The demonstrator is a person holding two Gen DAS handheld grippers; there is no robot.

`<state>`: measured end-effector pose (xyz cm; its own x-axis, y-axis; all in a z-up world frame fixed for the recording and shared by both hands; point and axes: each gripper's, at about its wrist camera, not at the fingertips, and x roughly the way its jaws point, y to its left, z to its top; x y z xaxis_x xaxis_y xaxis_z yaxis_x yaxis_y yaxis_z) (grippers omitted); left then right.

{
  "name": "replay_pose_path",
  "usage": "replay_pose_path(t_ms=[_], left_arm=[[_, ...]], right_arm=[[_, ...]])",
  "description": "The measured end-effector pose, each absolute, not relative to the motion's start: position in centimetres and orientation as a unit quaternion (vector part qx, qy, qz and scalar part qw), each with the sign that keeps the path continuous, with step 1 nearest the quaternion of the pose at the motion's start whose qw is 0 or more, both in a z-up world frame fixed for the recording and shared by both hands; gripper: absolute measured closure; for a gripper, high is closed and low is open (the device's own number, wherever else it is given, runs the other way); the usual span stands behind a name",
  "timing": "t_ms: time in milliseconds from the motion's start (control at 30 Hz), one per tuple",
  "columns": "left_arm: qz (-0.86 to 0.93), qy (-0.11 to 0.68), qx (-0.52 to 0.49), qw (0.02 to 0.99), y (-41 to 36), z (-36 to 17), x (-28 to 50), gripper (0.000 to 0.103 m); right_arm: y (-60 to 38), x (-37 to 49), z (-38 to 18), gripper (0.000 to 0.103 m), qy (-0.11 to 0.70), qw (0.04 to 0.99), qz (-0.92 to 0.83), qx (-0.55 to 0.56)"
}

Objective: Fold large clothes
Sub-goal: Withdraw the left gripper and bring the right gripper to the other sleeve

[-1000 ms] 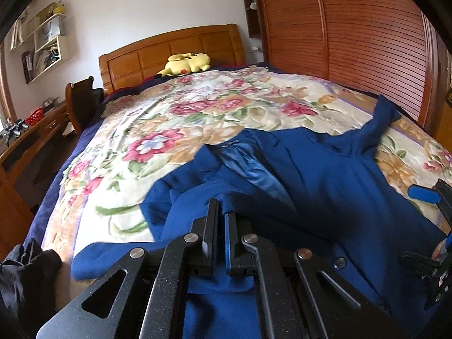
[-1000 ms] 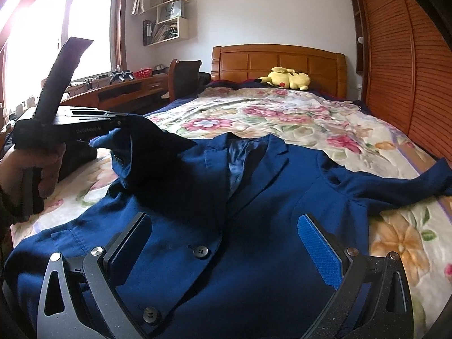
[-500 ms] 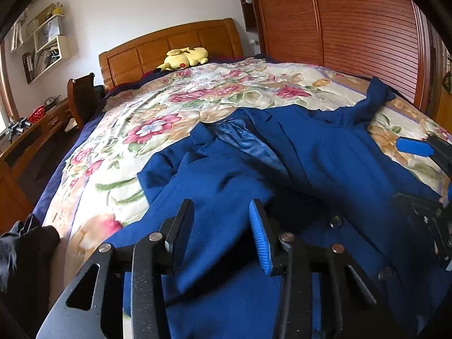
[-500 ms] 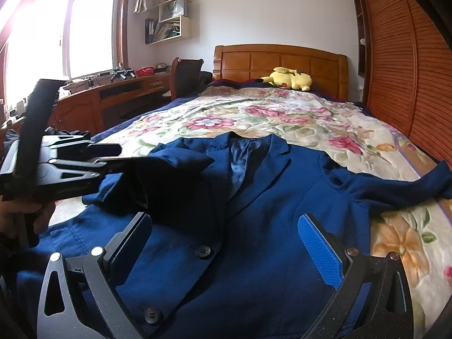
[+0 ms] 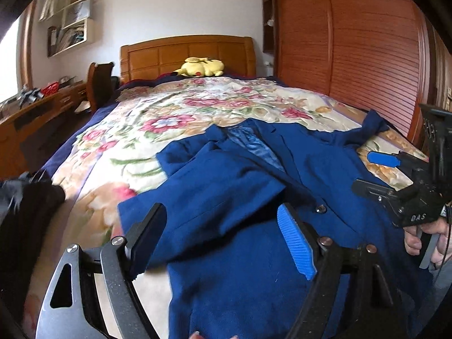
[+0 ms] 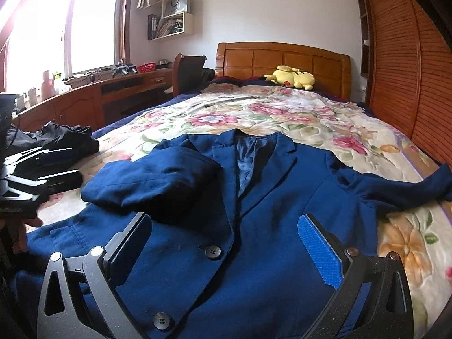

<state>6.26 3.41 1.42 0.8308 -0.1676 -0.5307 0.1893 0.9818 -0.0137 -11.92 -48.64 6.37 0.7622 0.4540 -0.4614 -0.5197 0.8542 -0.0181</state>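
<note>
A dark blue blazer [image 6: 268, 197] lies face up on the floral bedspread [image 6: 282, 118]. Its left sleeve [image 6: 158, 180] is folded across the chest; the right sleeve [image 6: 401, 189] stretches out toward the wardrobe. In the left wrist view the blazer [image 5: 282, 197] fills the near bed. My left gripper [image 5: 223, 240] is open and empty, just above the folded sleeve [image 5: 214, 197] and the hem. My right gripper [image 6: 226, 251] is open and empty over the buttoned front. Each gripper shows in the other's view: the right [image 5: 378, 172], the left [image 6: 34, 175].
A yellow plush toy [image 6: 291, 76] lies by the wooden headboard [image 6: 282, 59]. A slatted wardrobe [image 6: 409, 70] lines the right side. A desk [image 6: 84, 99] and chair [image 6: 189, 70] stand on the left. A dark garment [image 6: 62, 138] lies at the bed's left edge.
My left gripper opened and let go of the sleeve, which now lies folded across the blazer's chest. The left gripper then drew back toward the hem. The right gripper stayed open and nearly still.
</note>
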Motion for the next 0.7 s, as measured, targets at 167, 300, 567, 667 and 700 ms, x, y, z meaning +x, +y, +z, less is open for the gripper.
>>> replay_pose_path(t_ms=[167,300,567,667,700], left_arm=[[-0.07,0.271,0.008,0.96,5.5,1.1,5.2,0.021],[-0.062,0.272,-0.011,0.96,7.3,0.6,4.7,0.021],[-0.048,0.283,-0.007,0.958,8.7,-0.9,4.6,0.021],[-0.046,0.285,-0.014,0.957,9.2,-1.1,4.5,0.021],[-0.045,0.285,-0.015,0.957,9.2,-1.1,4.4,0.021]], right_arm=[[-48.3,-11.8,6.3,0.0,0.231,0.934,0.262,-0.076],[-48.0,-11.7,6.3,0.0,0.233,0.932,0.264,-0.082],[-47.7,-11.6,6.2,0.0,0.237,0.931,0.263,-0.089],[-47.5,-11.6,6.1,0.0,0.237,0.931,0.263,-0.091],[-47.5,-11.7,6.2,0.0,0.236,0.931,0.264,-0.092]])
